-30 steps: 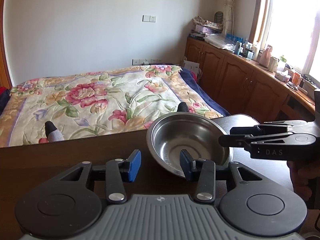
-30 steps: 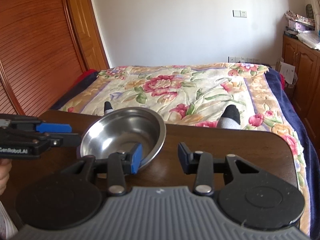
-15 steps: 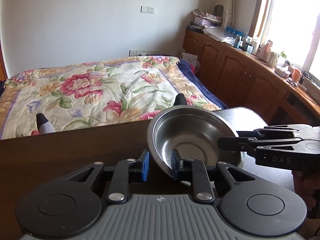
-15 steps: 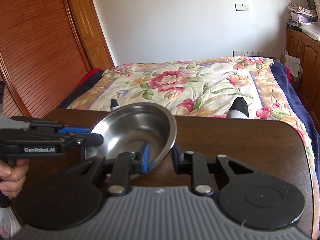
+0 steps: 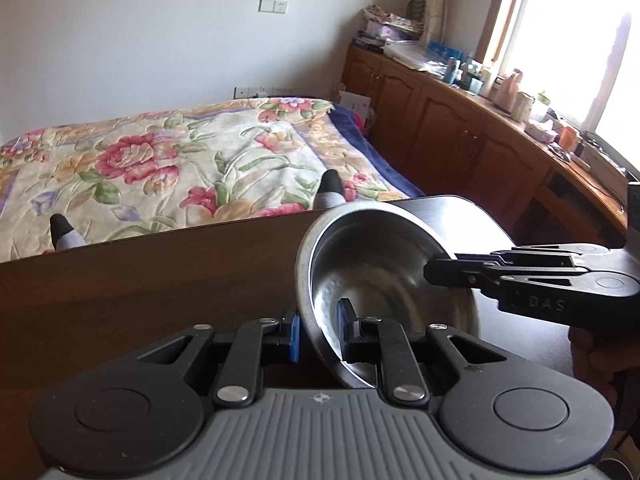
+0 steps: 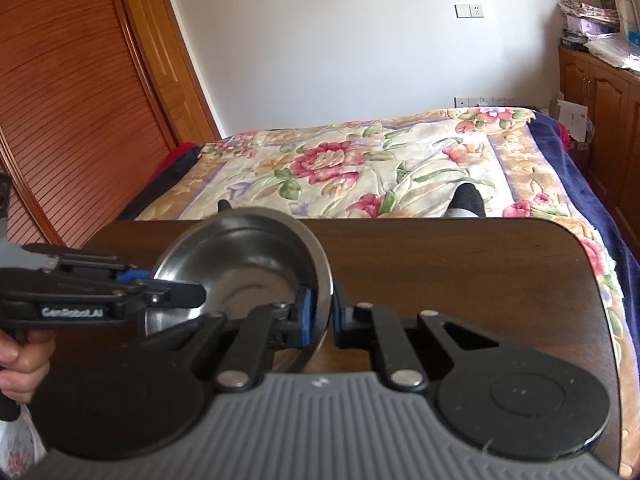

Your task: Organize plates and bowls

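Both grippers hold the same stainless steel bowl [image 5: 384,276] above the dark wooden tabletop [image 5: 152,280], near its far edge on the side toward the bed [image 5: 168,168]. The left gripper [image 5: 319,334] has its fingers closed on the bowl's near rim, one blue pad [image 5: 295,338] outside the wall and the other finger inside. The right gripper [image 6: 320,314] clamps the rim in the same way on the opposite side, with its blue pad [image 6: 306,314] inside the bowl. The bowl is tilted, its opening turned toward the person, and it seems lifted from the tabletop, although the contact below is hidden by the grippers. The bowl looks thin, stiff and light, so it should not bend or break, but polished metal is slippery and the curved wall gives the pads only a small contact. The rolled rim is probably the best place to hold, because the lip stops the pads from sliding off. With two grips on one bowl, unequal pulling could twist it loose. No plates or other bowls are visible, so it is not clear where this one should go.
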Tool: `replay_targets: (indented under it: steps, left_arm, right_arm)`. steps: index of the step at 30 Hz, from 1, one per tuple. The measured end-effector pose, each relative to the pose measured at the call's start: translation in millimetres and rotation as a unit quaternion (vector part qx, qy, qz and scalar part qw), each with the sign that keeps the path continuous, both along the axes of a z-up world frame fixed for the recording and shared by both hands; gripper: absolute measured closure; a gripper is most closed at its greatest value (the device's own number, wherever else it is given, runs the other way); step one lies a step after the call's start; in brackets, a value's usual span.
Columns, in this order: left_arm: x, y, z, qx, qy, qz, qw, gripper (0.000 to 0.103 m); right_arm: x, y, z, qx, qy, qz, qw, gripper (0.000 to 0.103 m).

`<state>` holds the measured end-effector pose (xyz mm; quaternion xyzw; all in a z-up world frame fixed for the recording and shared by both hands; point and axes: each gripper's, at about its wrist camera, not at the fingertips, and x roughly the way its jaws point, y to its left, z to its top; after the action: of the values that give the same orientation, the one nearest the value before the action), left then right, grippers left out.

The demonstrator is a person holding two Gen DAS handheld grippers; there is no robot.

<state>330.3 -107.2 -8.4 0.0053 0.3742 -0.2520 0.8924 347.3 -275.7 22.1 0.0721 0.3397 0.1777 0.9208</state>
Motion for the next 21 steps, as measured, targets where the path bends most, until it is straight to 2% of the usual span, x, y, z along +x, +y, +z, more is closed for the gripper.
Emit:
replay_targets:
  steps: [21]
  left_arm:
    - [-73.0,6.6,43.5,-0.018,-0.049,-0.015,0.9985,0.084]
  right_arm:
    - [-53.9,-3.1,42.8,-0.012,-0.049,-0.003,0.999,0.091]
